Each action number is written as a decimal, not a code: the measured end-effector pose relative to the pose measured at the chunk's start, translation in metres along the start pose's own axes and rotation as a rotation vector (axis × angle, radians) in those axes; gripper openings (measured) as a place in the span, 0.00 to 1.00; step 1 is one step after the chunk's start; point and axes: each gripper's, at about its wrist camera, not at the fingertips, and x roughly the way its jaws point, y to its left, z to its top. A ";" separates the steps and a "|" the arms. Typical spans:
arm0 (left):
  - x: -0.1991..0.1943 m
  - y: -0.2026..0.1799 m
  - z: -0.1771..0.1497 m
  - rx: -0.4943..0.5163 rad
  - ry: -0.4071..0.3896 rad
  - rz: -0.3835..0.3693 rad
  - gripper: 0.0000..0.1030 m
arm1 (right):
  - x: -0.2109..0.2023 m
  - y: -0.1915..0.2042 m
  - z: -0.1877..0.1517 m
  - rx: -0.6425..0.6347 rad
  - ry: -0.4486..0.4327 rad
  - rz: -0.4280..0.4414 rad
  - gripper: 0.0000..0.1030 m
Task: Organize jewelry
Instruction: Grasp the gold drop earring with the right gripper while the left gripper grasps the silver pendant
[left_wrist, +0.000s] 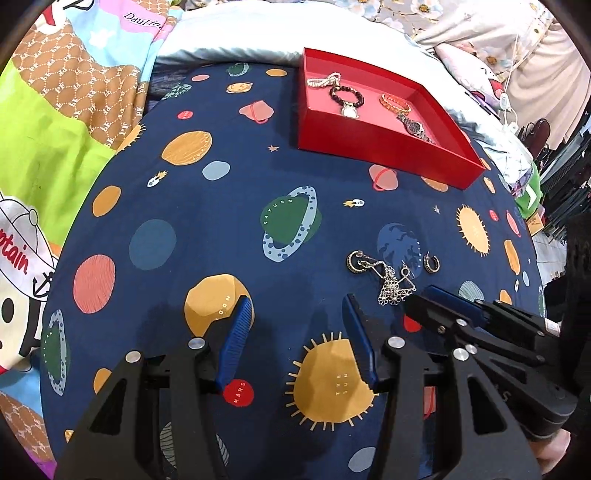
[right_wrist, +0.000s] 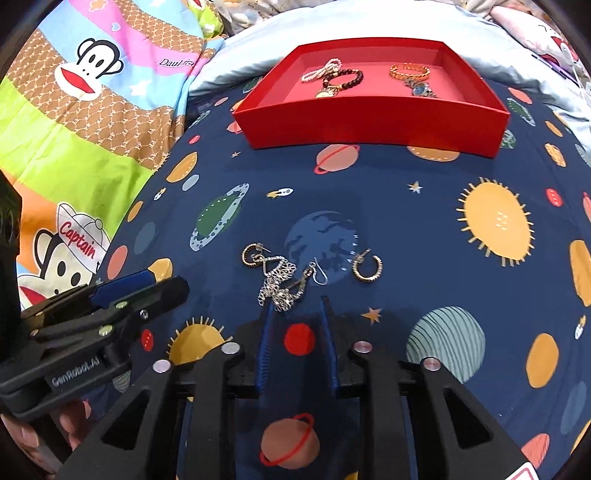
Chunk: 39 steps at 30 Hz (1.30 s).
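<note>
A red tray (right_wrist: 369, 122) (left_wrist: 388, 147) lies on the planet-print cloth and holds a pearl bracelet (right_wrist: 317, 72), a dark bead bracelet (right_wrist: 343, 79), an orange bracelet (right_wrist: 410, 70) and a watch (right_wrist: 421, 88). Nearer me on the cloth lie a tangled silver flower chain (right_wrist: 280, 284) (left_wrist: 393, 288), a hoop earring (right_wrist: 251, 254) at its left and a second hoop earring (right_wrist: 367, 267) (left_wrist: 431, 263) to the right. My right gripper (right_wrist: 297, 304) is open, its tips just short of the chain. My left gripper (left_wrist: 297, 299) is open and empty, left of the chain.
A colourful monkey-print quilt (right_wrist: 74, 140) lies to the left. A pale blue pillow (right_wrist: 258, 37) sits behind the tray. Clutter and cables (left_wrist: 517, 103) are at the far right.
</note>
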 end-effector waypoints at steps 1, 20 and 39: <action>0.000 0.000 0.000 -0.001 0.001 -0.002 0.48 | 0.002 0.000 0.001 0.002 0.002 0.003 0.16; 0.016 -0.030 0.006 0.009 0.052 -0.103 0.48 | -0.021 -0.025 -0.009 0.041 -0.030 -0.042 0.02; 0.038 -0.046 0.021 0.062 0.019 -0.082 0.11 | -0.036 -0.045 -0.014 0.105 -0.047 -0.036 0.02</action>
